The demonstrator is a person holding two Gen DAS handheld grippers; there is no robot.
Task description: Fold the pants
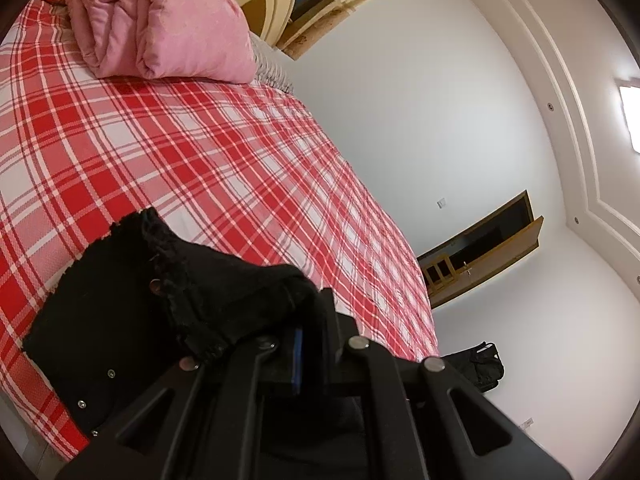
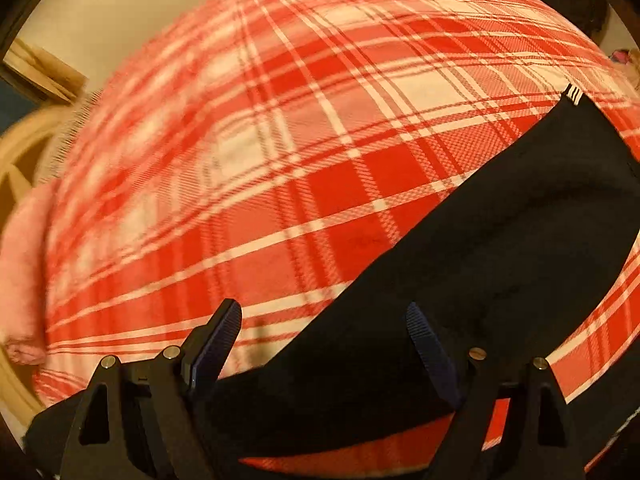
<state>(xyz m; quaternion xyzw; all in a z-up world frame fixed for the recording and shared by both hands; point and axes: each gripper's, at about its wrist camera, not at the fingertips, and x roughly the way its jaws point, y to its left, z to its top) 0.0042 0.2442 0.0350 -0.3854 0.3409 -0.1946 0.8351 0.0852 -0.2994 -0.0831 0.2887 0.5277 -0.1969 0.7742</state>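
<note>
Left gripper jaws are clamped on black pants. Right gripper jaws stand wide, gripping nothing, above the pants; striped tag unreadable.

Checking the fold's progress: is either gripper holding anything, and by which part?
The left gripper is shut on the black pants, pinching a bunched frayed edge. The right gripper is open above the pants and holds nothing.

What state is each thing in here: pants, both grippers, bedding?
Pants: black, lying on the bed, one end lifted.
Left gripper: shut on the pants' bunched end.
Right gripper: open above the pants, holding nothing.
Pink blanket: folded, at the headboard.
Plaid bedspread: spread flat.
</note>
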